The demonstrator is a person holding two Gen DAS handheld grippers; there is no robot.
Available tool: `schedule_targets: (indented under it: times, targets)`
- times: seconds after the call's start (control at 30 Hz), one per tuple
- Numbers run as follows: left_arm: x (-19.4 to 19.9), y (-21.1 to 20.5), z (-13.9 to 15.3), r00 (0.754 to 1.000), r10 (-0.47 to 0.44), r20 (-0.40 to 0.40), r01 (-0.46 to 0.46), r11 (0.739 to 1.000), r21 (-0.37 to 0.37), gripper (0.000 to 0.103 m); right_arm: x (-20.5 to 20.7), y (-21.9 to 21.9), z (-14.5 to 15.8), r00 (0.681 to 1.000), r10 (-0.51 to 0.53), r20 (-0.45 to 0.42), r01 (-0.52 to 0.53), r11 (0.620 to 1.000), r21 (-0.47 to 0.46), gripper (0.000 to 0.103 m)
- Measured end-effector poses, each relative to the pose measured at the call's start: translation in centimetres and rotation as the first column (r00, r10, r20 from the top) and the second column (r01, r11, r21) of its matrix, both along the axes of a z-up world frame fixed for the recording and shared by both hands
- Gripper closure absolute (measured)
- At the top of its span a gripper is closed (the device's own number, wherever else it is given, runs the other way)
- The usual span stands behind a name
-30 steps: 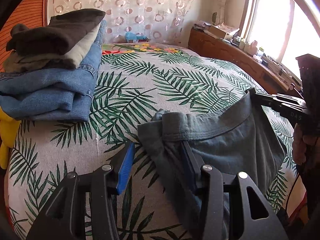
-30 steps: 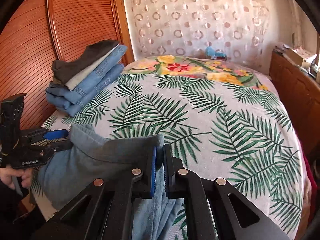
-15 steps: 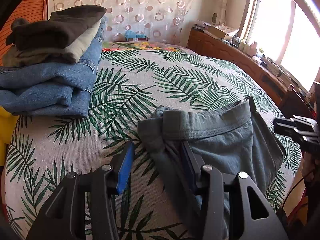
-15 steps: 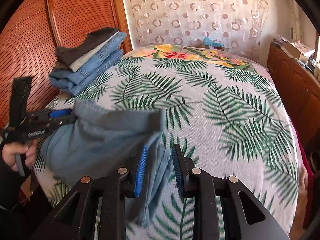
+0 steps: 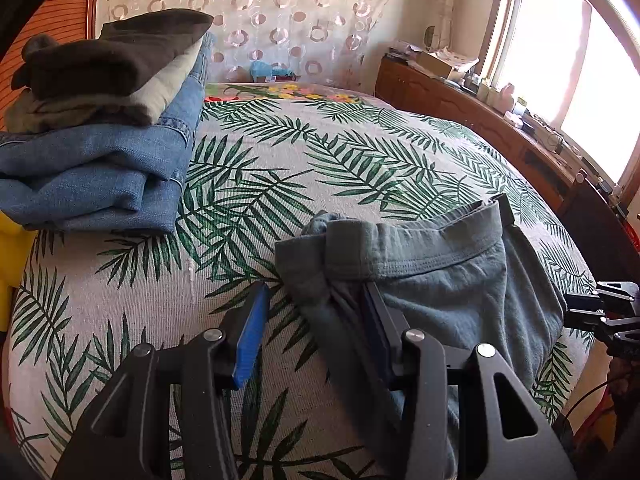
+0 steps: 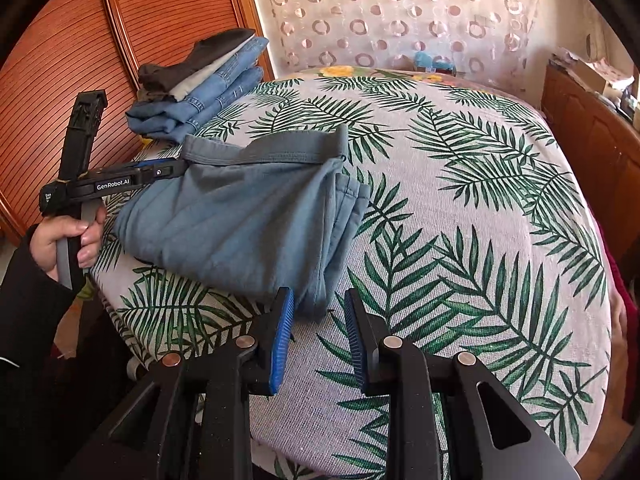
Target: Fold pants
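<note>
My left gripper [image 5: 308, 322] stands with its jaws parted, the grey-blue pants [image 5: 440, 280] bunched against the inner face of the right-hand jaw and draped over it so that the pad there is mostly hidden; whether any cloth is truly pinched I cannot tell, since the other jaw's blue pad is bare over the palm-print bedspread [image 5: 320, 160]. My right gripper [image 6: 318, 326] is released, jaws apart and empty, the folded pants' near corner lying just ahead of its tips. Beyond both jaws a stack of folded clothes [image 6: 200, 88] sits by the wooden panelling, its lower layers cut off in the left view.
</note>
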State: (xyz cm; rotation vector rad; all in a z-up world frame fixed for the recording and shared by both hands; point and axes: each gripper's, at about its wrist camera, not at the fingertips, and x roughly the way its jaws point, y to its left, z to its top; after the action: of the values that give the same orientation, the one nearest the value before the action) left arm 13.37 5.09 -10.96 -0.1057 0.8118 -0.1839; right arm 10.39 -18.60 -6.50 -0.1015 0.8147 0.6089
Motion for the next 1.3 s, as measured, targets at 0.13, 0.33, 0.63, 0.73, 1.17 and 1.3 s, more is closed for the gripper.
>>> schedule_targets:
  times: [0.13,0.33,0.63,0.73,1.17,1.3]
  targets:
    - [0.0,0.0,0.0,1.0,0.0,0.0,0.0,1.0,0.0,0.055,0.0,0.4,0.0,1.0,0.018,0.006,-0.018,1.0,-0.009,0.099]
    - [0.0,0.0,0.0,1.0,0.0,0.0,0.0,1.0,0.001,0.055,0.2,-0.8,0.3,1.0,-0.025,0.018,0.025,1.0,-0.001,0.099]
    - [0.0,0.0,0.0,1.0,0.0,0.001,0.0,1.0,0.001,0.055,1.2,0.6,2.1,0.996,-0.044,0.077,0.044,0.999,0.003,0.075]
    - [0.0,0.0,0.0,1.0,0.0,0.001,0.0,1.0,0.001,0.055,2.7,2.0,1.9,0.996,-0.044,0.074,0.044,0.999,-0.002,0.048]
    - [0.0,0.0,-0.1,1.0,0.0,0.002,0.0,1.0,0.001,0.055,7.5,6.3,-0.7,0.996,-0.05,0.077,0.057,0.995,-0.085,0.047]
    - [0.0,0.0,0.0,1.0,-0.006,0.001,0.006,1.0,-0.002,0.053,7.6,6.4,-1.0,0.995,-0.051,0.086,0.058,0.995,-0.081,0.046]
